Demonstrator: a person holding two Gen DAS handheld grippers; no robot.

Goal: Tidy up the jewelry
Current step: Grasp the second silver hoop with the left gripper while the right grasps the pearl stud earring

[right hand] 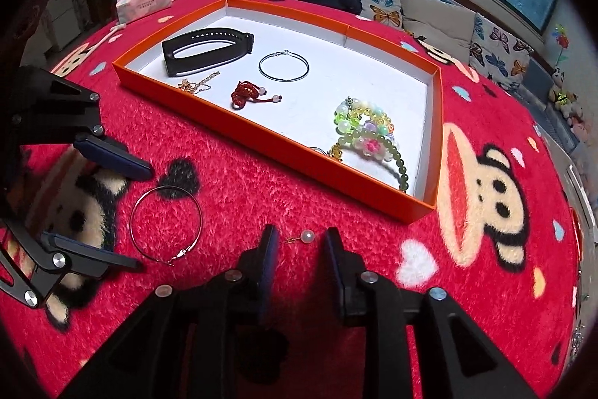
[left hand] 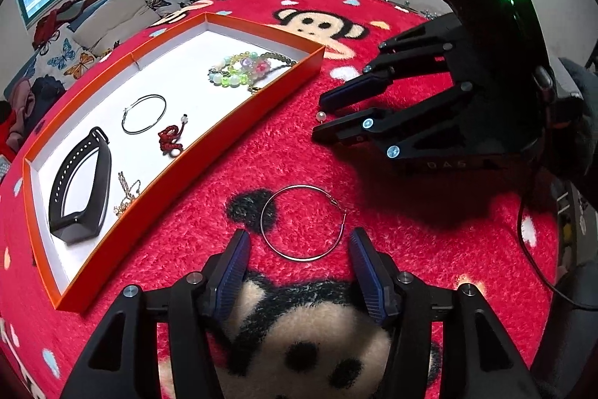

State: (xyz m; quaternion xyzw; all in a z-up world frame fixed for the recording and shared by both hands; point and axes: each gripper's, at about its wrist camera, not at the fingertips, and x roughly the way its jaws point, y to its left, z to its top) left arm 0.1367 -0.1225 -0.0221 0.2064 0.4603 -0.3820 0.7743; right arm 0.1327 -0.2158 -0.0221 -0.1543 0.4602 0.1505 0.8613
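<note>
Two pieces lie outside the orange tray (right hand: pixel 239 133): a hoop earring (left hand: pixel 303 223) and a pearl earring (right hand: pixel 307 236). Both the left gripper (left hand: pixel 299 249) and right gripper (right hand: pixel 301 242) straddle them, jaws apart; closing comes next.

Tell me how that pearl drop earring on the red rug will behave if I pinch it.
The pearl earring looks tiny and light. Its round bead may roll or slip off the pads, though the shaggy rug probably stops it. The thin hook could bend or snag in the pile.
</note>
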